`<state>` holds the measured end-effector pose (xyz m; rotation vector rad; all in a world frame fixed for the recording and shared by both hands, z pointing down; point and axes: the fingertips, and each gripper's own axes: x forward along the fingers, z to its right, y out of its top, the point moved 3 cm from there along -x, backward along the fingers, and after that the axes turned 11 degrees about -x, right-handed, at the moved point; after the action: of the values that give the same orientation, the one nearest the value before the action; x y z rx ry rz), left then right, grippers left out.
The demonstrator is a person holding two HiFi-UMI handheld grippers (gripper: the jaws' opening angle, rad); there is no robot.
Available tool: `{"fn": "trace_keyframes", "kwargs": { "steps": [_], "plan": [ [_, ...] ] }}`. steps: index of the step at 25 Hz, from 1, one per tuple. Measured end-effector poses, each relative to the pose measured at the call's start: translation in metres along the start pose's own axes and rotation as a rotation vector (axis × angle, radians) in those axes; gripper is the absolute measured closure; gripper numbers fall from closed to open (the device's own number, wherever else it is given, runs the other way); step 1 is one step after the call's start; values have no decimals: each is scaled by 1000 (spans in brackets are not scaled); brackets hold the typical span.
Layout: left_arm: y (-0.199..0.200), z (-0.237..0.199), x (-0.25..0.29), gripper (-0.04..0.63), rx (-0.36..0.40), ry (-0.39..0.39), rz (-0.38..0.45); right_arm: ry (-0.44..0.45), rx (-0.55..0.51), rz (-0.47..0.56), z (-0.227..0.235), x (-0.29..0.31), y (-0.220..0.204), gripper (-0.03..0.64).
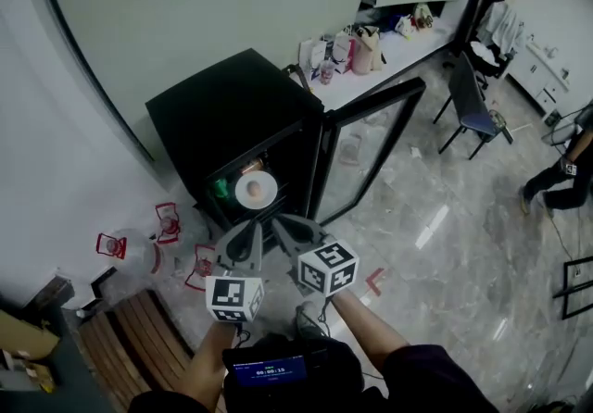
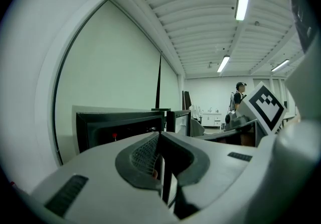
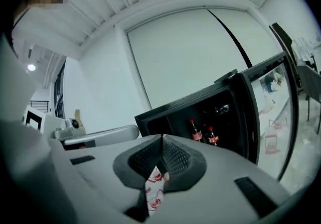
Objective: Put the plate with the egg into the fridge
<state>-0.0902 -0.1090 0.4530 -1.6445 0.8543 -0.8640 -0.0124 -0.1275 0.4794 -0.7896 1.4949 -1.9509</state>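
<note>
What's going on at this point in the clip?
A person holds the left tool and right tool in front of a small black fridge whose door stands open. Both tools are shut and empty. The plate with the egg sits on a shelf inside the fridge, apart from both tools.

matt black fridge (image 1: 232,115) with a glass door (image 1: 371,147), glossy marble-look floor (image 1: 445,244), slatted wooden bench (image 1: 139,337).
</note>
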Motion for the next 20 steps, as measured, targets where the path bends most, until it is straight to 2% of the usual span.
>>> {"fn": "trace_keyframes", "kwargs": {
  "steps": [6, 10, 12, 16, 20],
  "plan": [
    [17, -7, -14, 584, -6, -13, 20, -33, 57, 54, -20, -3, 12, 606],
    [22, -17, -21, 584, -20, -18, 22, -80, 6, 76, -19, -5, 18, 606],
    [22, -20, -24, 584, -29, -23, 18, -113, -63, 84, -5, -11, 23, 606],
    [21, -20, -23, 584, -30, -38, 21, -213, -247, 71, 66, -47, 41, 610],
    [23, -8, -4, 584, -30, -42, 12, -329, -380, 34, 182, -104, 67, 611]
  ]
}}
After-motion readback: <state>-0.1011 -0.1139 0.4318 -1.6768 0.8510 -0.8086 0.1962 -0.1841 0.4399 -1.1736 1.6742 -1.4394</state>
